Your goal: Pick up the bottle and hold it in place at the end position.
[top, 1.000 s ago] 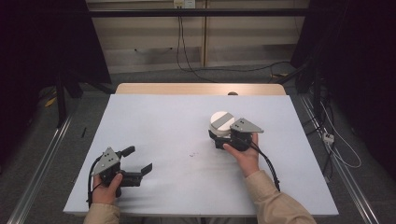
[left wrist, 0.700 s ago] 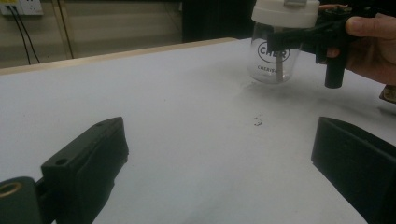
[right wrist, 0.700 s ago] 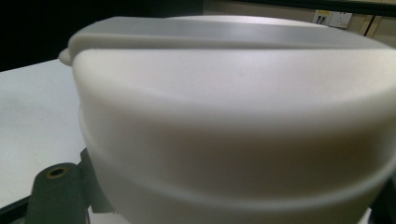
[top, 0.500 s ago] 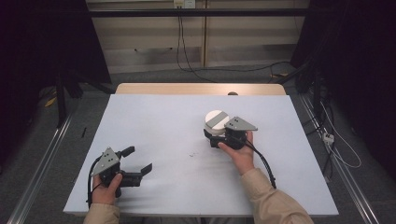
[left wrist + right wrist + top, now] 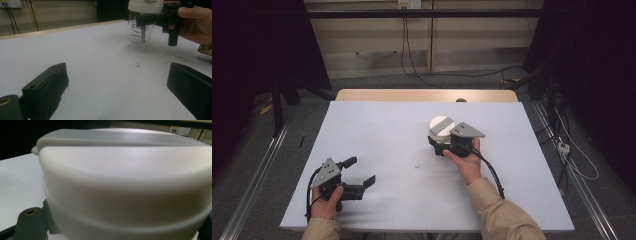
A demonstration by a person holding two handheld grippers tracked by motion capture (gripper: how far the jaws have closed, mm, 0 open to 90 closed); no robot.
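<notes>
One clear jar (image 5: 441, 131) with a white lid (image 5: 125, 182) is off the table (image 5: 382, 130), right of centre, clamped in the right gripper (image 5: 443, 145), apparently just under the lid. The left gripper (image 5: 362, 172), jaws spread wide and holding nothing, rests near the front-left corner.

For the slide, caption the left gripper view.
Right gripper holds a clear, white-lidded jar above the table.

jar (image 5: 140, 31): clear glossy glass | lid (image 5: 125, 177): smooth matt white plastic | table (image 5: 377, 130): matt
</notes>
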